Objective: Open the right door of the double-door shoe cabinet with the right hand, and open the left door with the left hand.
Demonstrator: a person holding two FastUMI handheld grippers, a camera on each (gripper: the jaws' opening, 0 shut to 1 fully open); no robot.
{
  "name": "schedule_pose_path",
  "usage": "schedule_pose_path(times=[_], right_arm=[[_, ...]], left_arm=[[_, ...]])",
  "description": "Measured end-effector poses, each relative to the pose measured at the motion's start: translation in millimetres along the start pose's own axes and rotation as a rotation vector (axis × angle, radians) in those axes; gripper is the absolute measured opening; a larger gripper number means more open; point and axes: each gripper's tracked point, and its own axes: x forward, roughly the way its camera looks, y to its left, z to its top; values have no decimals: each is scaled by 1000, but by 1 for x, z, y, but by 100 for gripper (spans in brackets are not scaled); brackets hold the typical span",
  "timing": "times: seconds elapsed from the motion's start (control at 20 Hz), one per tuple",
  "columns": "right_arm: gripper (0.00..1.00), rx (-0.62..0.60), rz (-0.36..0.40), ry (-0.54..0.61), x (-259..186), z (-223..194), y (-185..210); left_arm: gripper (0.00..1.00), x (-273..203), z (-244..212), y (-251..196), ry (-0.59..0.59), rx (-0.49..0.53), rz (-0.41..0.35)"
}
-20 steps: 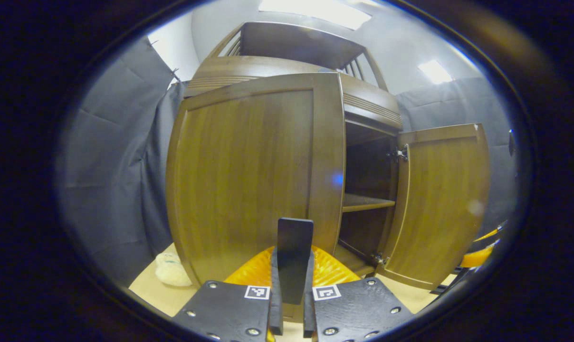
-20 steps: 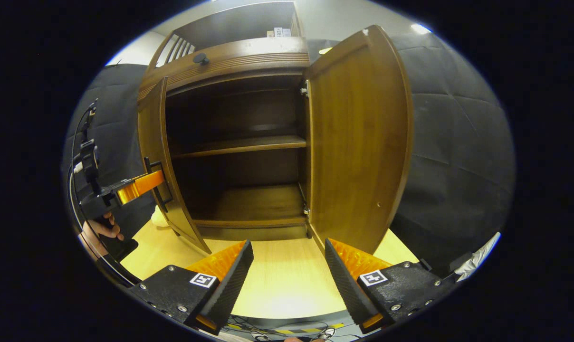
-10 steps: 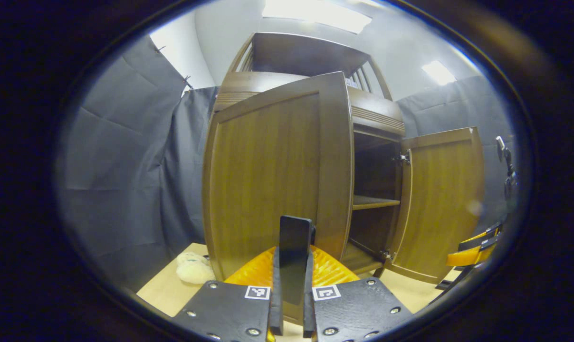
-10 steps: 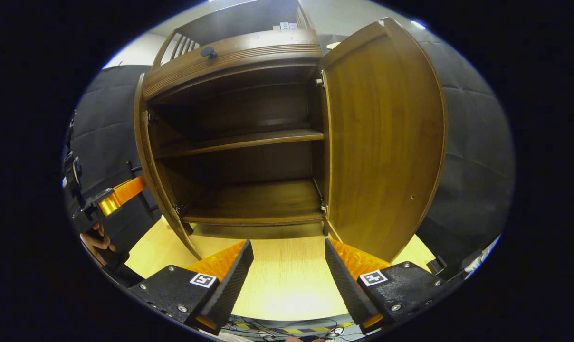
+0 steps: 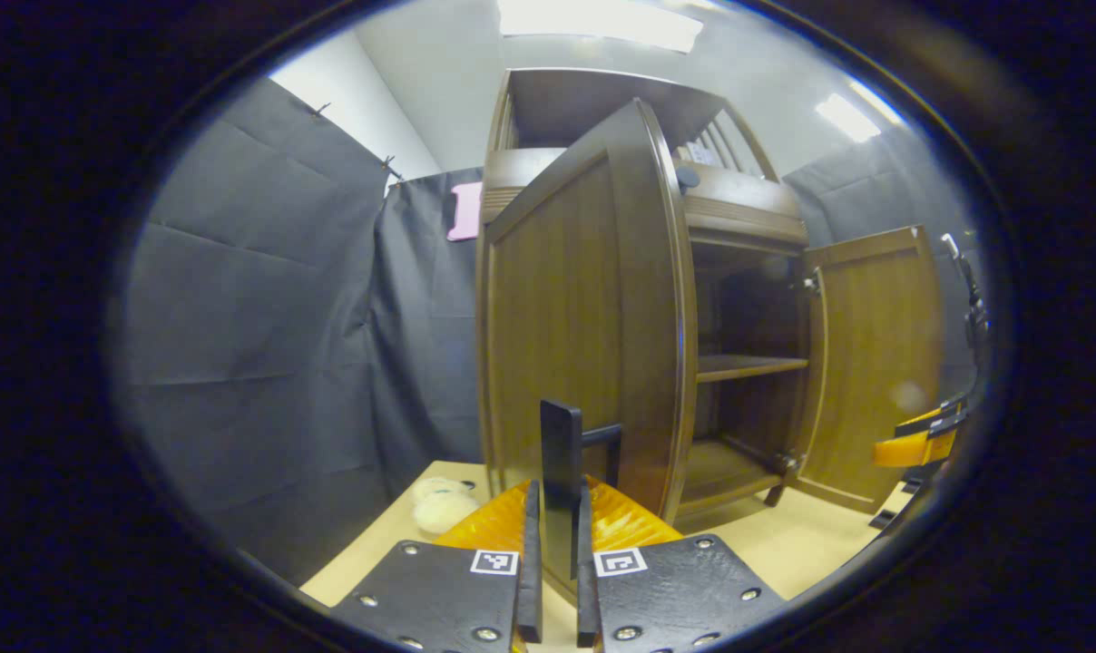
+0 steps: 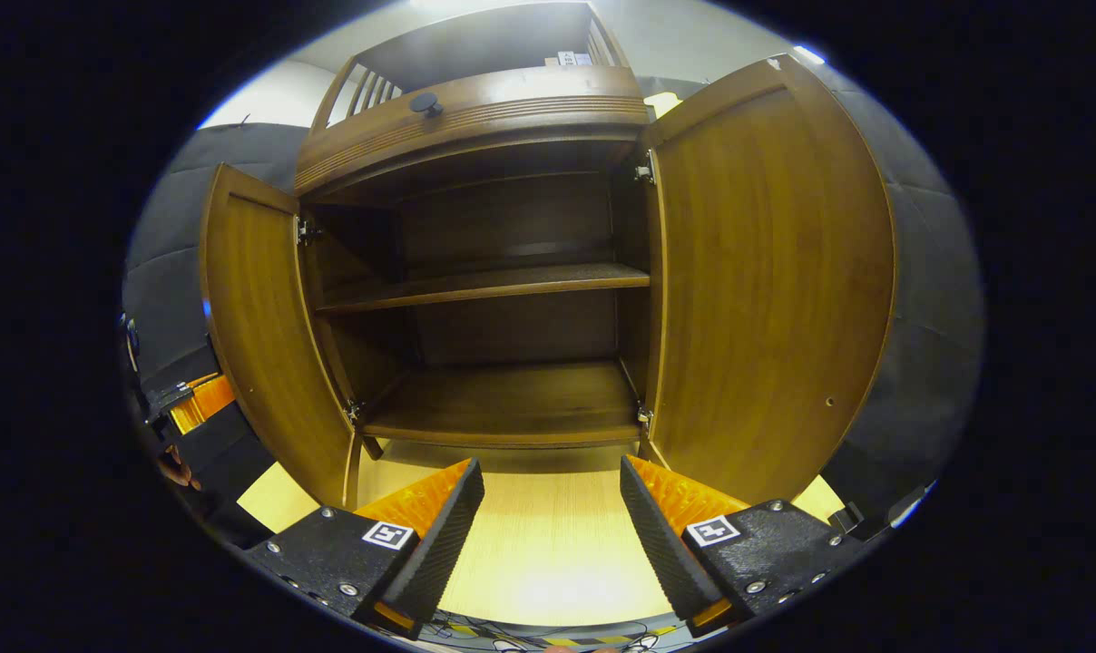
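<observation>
Your left gripper (image 5: 555,544) clamped the left door (image 5: 584,308)'s stiff handle (image 5: 562,472), the rigid panel swung wide, while your right gripper (image 6: 548,517) hung unclenched before the open right door (image 6: 766,290).

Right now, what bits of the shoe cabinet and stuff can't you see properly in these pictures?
- Left door handle: left gripper view, lower end hidden between the left gripper fingers.
- Left door: right gripper view, its outer face and handle are turned away.
- Pale soft thing on the floor: left gripper view, too blurred to identify.
- Cabinet top shelf: right gripper view, contents too small.
</observation>
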Motion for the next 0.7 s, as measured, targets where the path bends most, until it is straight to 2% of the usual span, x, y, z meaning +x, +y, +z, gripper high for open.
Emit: schedule_pose_path(times=[0.05,0.1,0.15,0.2,0.3,0.55,0.7], right_arm=[[93,0,11,7,2,-2,4],[92,0,19,10,3,-1,7],[92,-1,23,9,5,-1,9],[92,-3,27,7,6,1,12],[92,-10,37,6,8,3,17],[92,-40,52,18,12,8,29],[92,-121,37,11,12,23,29]], left_arm=[[22,1,-1,5,6,-24,9],[8,-2,-1,24,-2,-39,48],[16,21,-3,40,6,-51,84],[6,-9,-1,49,3,-60,113],[0,-10,-3,67,-4,-85,75],[1,-11,-8,124,-12,-31,-19],[2,-12,-7,137,-27,-10,-47]])
